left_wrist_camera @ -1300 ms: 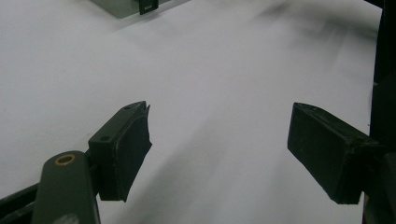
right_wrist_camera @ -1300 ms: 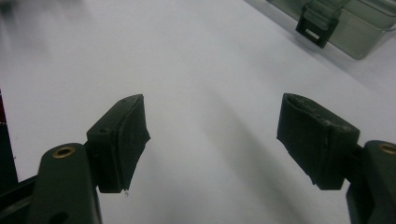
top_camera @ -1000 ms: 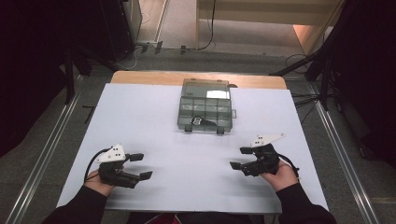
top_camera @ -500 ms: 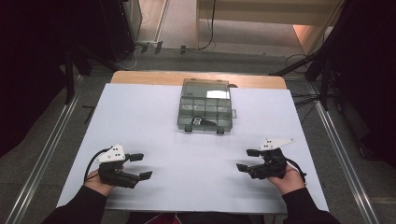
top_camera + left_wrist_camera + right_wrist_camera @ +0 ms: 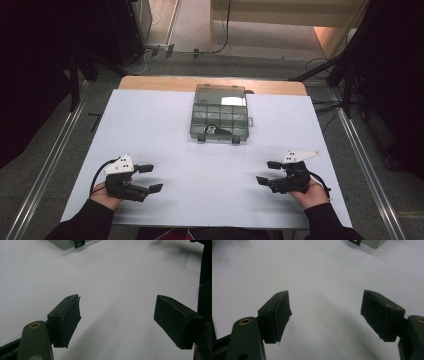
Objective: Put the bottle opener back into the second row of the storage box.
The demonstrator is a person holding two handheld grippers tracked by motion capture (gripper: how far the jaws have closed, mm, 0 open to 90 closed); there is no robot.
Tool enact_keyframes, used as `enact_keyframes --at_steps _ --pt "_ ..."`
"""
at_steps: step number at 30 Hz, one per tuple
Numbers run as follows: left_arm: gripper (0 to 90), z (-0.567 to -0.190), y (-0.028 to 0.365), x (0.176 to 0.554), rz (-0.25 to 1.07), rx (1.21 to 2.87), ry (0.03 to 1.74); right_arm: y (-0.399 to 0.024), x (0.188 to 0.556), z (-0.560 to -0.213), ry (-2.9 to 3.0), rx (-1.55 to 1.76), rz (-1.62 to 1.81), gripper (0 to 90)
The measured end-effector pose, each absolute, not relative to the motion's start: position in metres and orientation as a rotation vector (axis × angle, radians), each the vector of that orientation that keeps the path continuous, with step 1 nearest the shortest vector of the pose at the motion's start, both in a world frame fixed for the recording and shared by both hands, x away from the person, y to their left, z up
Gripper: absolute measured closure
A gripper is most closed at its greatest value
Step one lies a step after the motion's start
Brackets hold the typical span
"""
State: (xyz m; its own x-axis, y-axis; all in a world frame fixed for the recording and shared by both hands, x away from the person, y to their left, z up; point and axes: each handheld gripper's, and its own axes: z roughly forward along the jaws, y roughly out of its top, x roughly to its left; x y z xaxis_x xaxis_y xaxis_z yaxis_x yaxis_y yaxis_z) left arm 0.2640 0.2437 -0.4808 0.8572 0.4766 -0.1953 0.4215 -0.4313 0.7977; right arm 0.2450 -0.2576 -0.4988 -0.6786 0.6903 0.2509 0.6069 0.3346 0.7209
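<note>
Two hand-held grippers wait low over the near edge of a white-covered table [image 5: 165, 125], the left gripper [image 5: 150, 178] and the right gripper [image 5: 267, 172] both with jaws spread wide and holding nothing. Well beyond them, toward the far middle of the table, sits a clear compartment box [image 5: 220, 119], lid down, two dark latches [image 5: 201, 137] facing the person. Opening it cleanly likely calls for both grippers to travel forward together, one steadying the box while the other lifts a latch squarely.

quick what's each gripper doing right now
Left gripper: open, holding nothing.
Right gripper: open, holding nothing.
</note>
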Motion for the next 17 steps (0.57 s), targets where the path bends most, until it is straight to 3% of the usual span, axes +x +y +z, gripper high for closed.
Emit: enact_keyframes --at_steps 17 --pt "21.1 -0.4808 0.2436 0.2641 0.071 2.079 0.652 -0.2567 0.2457 -0.4998 2.488 1.204 1.273 24.8"
